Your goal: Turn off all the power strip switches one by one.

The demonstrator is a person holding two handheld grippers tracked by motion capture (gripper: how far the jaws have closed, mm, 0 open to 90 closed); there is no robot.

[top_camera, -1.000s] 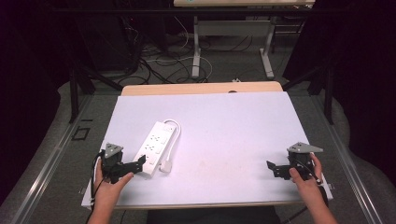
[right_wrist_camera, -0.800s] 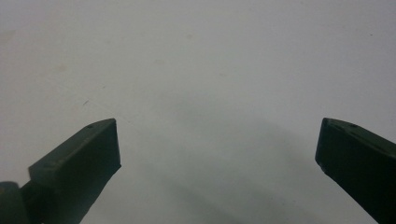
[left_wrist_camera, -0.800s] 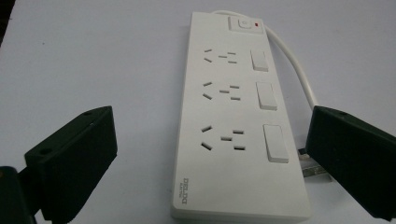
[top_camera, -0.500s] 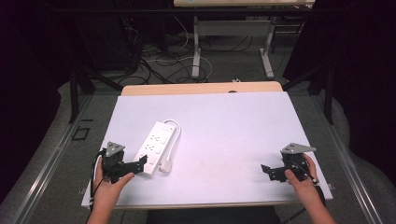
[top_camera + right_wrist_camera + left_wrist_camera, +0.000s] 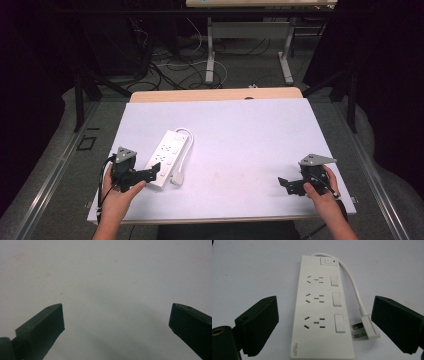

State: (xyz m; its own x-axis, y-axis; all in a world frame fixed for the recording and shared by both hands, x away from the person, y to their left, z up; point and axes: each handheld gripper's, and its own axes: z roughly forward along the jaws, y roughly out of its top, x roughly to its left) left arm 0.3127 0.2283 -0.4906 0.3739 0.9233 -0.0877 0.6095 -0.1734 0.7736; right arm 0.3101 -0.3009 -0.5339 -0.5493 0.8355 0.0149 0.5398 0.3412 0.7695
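So a white power strip (image 5: 165,159) is laid on the white table (image 5: 250,135), near the front-left corner, angled so its far end leans toward the middle of the table. Three sockets, each with its own rocker switch, are seen in the left gripper view, plus a master button with a small red light at the far end. Its white cord (image 5: 352,287) is looped out from that far end and run back along the strip's side, with the plug (image 5: 365,328) left flat on the table just beside the near end, pins pointed at the strip.

The left gripper (image 5: 152,172) is held right at the strip's near end, jaws spread wide on either side of it and not pressed on anything; they have just been closing a little, with the strip's end and the plug framed between them.

The right gripper (image 5: 286,186) is kept well apart, near the front-right corner, jaws spread wide above bare table, nothing gripped.
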